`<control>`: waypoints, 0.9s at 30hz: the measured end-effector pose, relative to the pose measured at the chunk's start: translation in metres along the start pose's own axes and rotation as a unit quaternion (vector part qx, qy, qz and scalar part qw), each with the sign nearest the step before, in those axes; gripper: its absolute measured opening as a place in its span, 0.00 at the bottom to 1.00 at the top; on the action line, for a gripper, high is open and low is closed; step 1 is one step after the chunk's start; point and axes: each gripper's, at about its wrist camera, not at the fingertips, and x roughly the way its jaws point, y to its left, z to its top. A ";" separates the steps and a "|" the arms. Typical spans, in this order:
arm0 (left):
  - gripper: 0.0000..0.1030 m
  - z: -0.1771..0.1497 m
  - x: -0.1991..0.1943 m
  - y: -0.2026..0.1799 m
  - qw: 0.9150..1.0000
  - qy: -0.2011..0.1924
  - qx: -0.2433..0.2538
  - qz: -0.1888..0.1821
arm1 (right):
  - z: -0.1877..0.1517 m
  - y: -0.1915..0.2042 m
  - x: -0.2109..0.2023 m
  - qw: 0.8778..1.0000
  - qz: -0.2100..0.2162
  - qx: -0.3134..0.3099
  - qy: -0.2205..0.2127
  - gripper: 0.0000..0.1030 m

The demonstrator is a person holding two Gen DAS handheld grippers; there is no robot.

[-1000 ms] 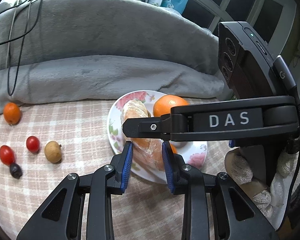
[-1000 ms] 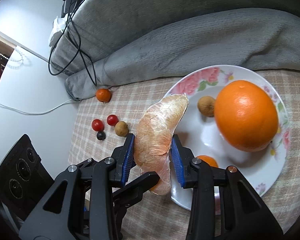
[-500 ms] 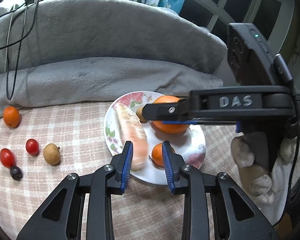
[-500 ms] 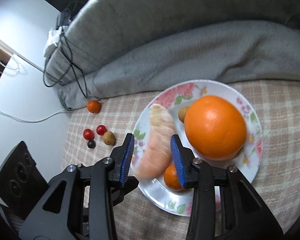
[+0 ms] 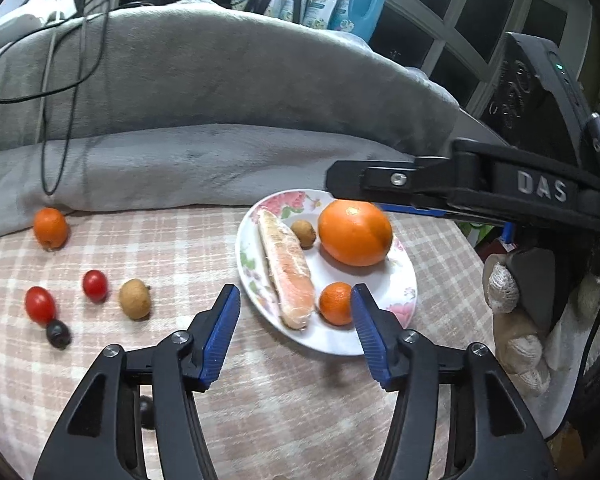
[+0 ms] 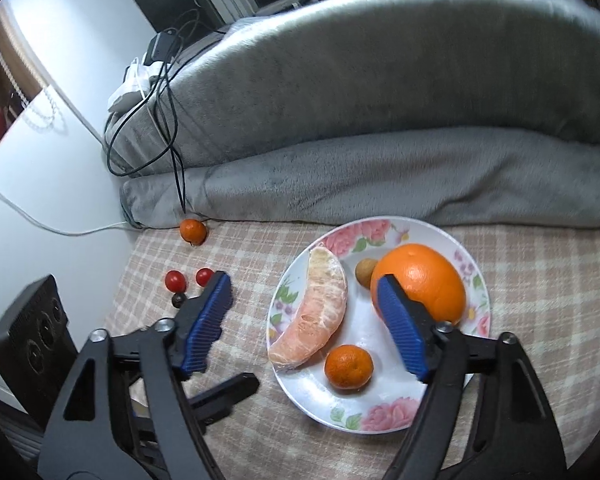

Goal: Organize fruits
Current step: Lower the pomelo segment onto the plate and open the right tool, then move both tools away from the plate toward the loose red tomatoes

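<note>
A floral plate (image 5: 396,292) (image 6: 428,404) holds a pomelo segment (image 5: 286,276) (image 6: 316,316), a big orange (image 5: 354,232) (image 6: 424,280), a small mandarin (image 5: 335,303) (image 6: 348,366) and a longan (image 5: 303,233) (image 6: 365,272). Left of the plate lie a longan (image 5: 135,298), two cherry tomatoes (image 5: 95,285) (image 5: 40,304), a dark berry (image 5: 58,333) and a mandarin (image 5: 50,227) (image 6: 193,230). My left gripper (image 5: 292,332) is open and empty before the plate. My right gripper (image 6: 304,320) is open and empty above the plate.
A folded grey blanket (image 5: 204,152) (image 6: 380,176) lies behind the checked cloth (image 5: 160,248), with black cables (image 5: 56,80) on it. The right gripper's body (image 5: 480,192) hangs over the plate's right side. A white wall (image 6: 40,184) is at the left.
My right gripper let go of the pomelo segment onto the plate, opened wide and pulled back up. My left gripper opened wide too.
</note>
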 end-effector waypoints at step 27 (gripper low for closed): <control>0.66 -0.013 -0.060 0.122 0.991 -0.013 -0.069 0.111 | 0.005 0.058 0.023 0.997 0.016 -0.073 0.003 0.94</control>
